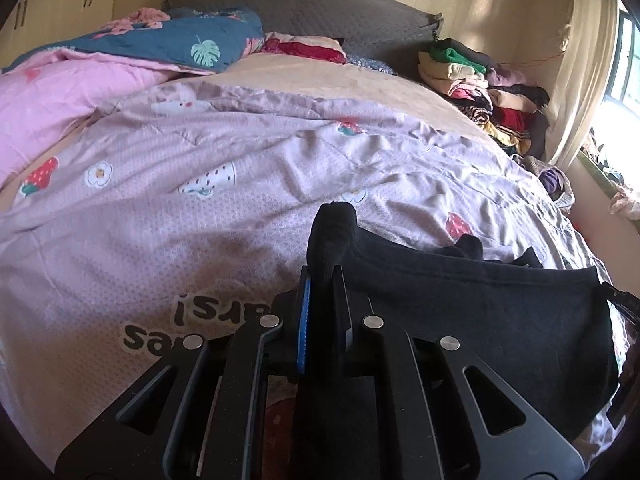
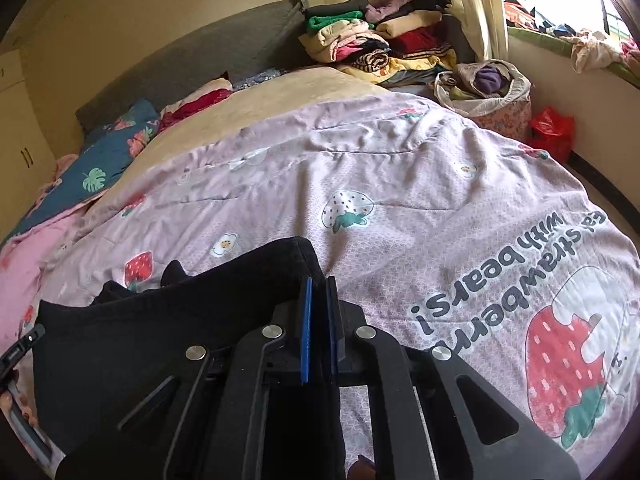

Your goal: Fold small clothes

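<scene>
A black garment (image 1: 480, 304) is stretched between my two grippers just above the pink strawberry quilt (image 1: 200, 208). My left gripper (image 1: 324, 280) is shut on its left corner, which bunches up above the fingertips. My right gripper (image 2: 320, 292) is shut on the other corner of the black garment (image 2: 160, 328). The garment hangs in a band between them, and its lower part drapes over the gripper bodies. The other gripper shows at the edge of each view.
The quilt (image 2: 400, 184) covers the bed. A pile of folded clothes (image 1: 472, 76) sits at the head, right side; it also shows in the right wrist view (image 2: 372, 44). Blue and pink bedding (image 1: 168, 44) lies far left. A cloth bag (image 2: 488, 88) and a red bag (image 2: 552, 128) stand beside the bed.
</scene>
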{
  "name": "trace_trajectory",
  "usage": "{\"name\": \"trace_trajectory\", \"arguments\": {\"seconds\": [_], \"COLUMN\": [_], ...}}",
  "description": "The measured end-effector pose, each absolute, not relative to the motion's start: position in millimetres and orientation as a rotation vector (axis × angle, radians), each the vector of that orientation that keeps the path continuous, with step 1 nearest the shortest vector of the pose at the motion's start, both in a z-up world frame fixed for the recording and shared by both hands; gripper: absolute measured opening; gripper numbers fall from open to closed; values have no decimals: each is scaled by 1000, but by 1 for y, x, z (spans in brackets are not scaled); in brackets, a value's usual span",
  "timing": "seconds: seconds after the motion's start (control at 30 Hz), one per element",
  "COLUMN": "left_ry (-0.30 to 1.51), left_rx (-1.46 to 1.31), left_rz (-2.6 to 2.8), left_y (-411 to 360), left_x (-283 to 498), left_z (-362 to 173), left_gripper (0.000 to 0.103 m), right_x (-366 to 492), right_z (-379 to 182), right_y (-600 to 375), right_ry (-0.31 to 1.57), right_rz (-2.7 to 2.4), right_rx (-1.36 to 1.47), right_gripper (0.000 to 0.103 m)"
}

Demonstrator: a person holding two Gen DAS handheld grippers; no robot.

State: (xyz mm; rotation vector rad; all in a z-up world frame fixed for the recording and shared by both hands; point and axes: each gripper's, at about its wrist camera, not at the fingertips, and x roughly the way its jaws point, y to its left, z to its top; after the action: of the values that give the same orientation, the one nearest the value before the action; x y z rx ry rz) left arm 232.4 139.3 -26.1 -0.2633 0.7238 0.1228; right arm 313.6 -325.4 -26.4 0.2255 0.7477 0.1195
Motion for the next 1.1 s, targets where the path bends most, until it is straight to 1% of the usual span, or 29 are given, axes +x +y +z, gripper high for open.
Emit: {"name": "trace_trajectory", "arguments": {"seconds": [0.1, 0.13, 0.2, 0.27, 0.33, 0.37, 0.4, 0.47, 0.5, 0.53, 0.57, 0.6, 0.67, 0.73, 0.83, 1.1], "left_ry": [736, 738, 736, 739, 742, 739, 738, 737, 737, 737, 738, 742, 744, 746, 750, 782], "left_rx": [-262, -264, -261, -271, -279, -281, -285, -294, -296, -296, -294, -294, -296, -297, -289, -277], "left_rz": [124, 123, 134, 133, 133, 138, 139, 136, 133, 132, 132, 132, 122, 113, 101, 72], "left_y": [139, 138, 138, 140, 142, 144, 144, 144, 144, 143, 141, 140, 138, 135, 130, 119], "left_x": [232, 231, 230, 226, 222, 218, 216, 210, 207, 203, 200, 195, 190, 182, 174, 153], "left_z": [-29, -29, -28, -26, -25, -23, -22, -19, -17, -15, -13, -10, -7, -3, 1, 2], "left_gripper": [5, 7, 8, 9, 19, 22, 29, 35, 41, 52, 57, 65, 69, 81, 88, 90], "right_x": [314, 314, 313, 311, 308, 307, 305, 300, 298, 294, 290, 286, 277, 270, 259, 229], "right_z": [-29, -29, -28, -28, -26, -25, -24, -19, -17, -14, -12, -10, -6, -3, -2, -3], "right_y": [-323, -322, -326, -333, -338, -339, -339, -338, -338, -337, -337, -337, -339, -340, -337, -332], "right_ry": [757, 758, 753, 761, 757, 758, 761, 757, 757, 756, 753, 748, 752, 752, 751, 766], "right_rz": [112, 83, 57, 64, 54, 57, 62, 73, 83, 90, 95, 100, 116, 121, 130, 172], "right_rx": [211, 188, 187, 225, 235, 232, 227, 218, 211, 199, 192, 189, 194, 192, 178, 188], "right_gripper": [6, 6, 12, 29, 32, 35, 38, 53, 60, 63, 68, 69, 71, 71, 71, 72]}}
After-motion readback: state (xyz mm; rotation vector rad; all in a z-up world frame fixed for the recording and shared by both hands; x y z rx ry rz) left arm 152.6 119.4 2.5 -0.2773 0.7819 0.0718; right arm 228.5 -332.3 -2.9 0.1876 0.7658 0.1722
